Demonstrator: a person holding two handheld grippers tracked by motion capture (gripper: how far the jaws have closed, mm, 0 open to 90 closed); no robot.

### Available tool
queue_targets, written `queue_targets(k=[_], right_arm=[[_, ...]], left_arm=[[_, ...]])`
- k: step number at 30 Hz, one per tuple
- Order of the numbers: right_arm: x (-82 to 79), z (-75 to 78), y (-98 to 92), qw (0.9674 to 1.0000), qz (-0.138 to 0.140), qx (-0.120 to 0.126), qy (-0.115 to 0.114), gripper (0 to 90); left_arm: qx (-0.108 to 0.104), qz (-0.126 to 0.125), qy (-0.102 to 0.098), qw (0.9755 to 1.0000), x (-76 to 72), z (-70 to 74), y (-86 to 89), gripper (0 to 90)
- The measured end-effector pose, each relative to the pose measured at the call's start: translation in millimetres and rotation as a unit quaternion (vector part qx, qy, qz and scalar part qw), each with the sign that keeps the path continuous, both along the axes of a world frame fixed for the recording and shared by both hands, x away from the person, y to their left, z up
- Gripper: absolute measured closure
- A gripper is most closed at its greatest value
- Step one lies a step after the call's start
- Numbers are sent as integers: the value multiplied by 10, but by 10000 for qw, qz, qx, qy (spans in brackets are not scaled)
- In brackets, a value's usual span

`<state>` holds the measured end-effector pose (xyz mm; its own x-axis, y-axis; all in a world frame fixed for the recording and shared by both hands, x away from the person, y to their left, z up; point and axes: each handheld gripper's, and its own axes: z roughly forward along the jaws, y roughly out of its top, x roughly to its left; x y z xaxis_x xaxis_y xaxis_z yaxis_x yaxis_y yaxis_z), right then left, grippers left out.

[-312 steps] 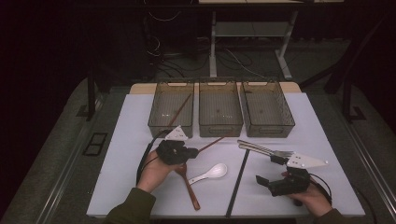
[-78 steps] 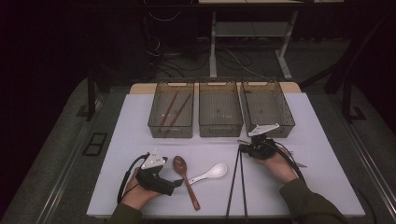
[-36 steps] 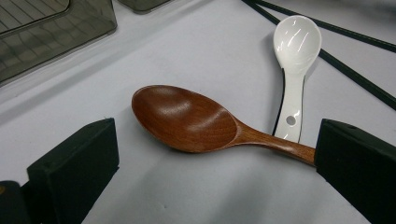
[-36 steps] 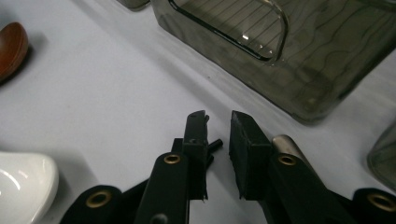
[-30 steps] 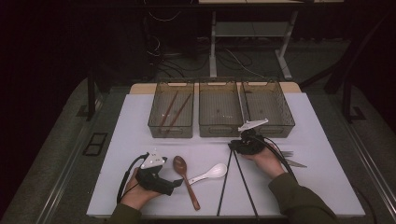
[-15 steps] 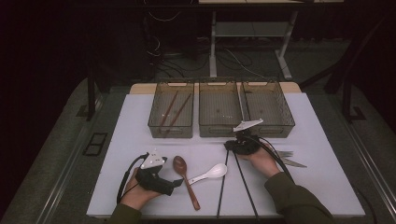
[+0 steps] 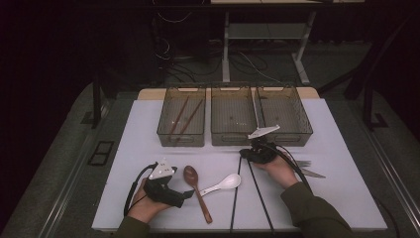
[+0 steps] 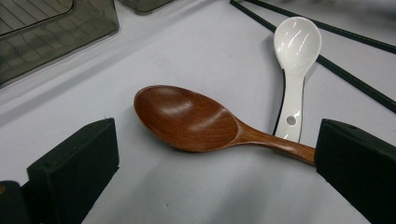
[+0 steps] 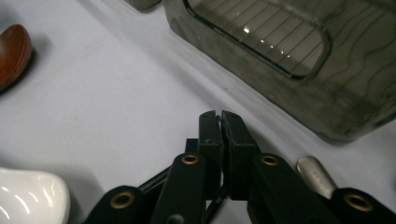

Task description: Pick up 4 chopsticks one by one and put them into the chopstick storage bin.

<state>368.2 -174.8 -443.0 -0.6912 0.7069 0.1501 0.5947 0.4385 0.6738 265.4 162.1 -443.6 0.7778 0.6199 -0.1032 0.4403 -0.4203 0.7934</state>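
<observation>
Black chopsticks [image 7: 235, 201], two of them, lie on the white table [image 7: 143, 148], splayed in a narrow V. Their far ends meet right at the tip of the right gripper [image 9: 220, 116]. The gripper's jaws have just been closing and the pads now sit pressed together. One stick runs out from under the jaws in the right gripper view. Cannot tell if the stick ends are actually pinched between the pads or just lie under them. The gripper sits low over the table, just in front of the middle bin [image 7: 233, 140]. A metal handle [image 9: 317, 177] lies beside its jaws.

The left gripper [image 8: 215, 140] rests near the front left of the table with its jaws wide apart and nothing gripped. A wooden spoon [image 8: 187, 119] lies flat between them, bowl up. Its handle runs off behind the jaw on the right of the left gripper view, and neither pad presses on it. A white spoon [image 8: 294, 60] lies just beside it, its handle end touching the wooden handle and its bowl pointing away.

Three clear bins stand in a row at the back. The left bin [image 7: 181, 141] holds a pair of brown chopsticks [image 7: 184, 116].
</observation>
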Motion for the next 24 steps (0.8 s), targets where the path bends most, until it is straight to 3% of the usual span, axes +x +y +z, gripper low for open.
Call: queue_targets(k=[4, 24], right_arm=[[-5, -44, 45, 9999, 62, -80, 73, 887], [112, -48, 152, 10000, 55, -36, 3, 891]], left_arm=[[6, -1, -9, 10000, -2, 5, -3, 0], [-10, -5, 11, 10000, 0, -3, -6, 0]])
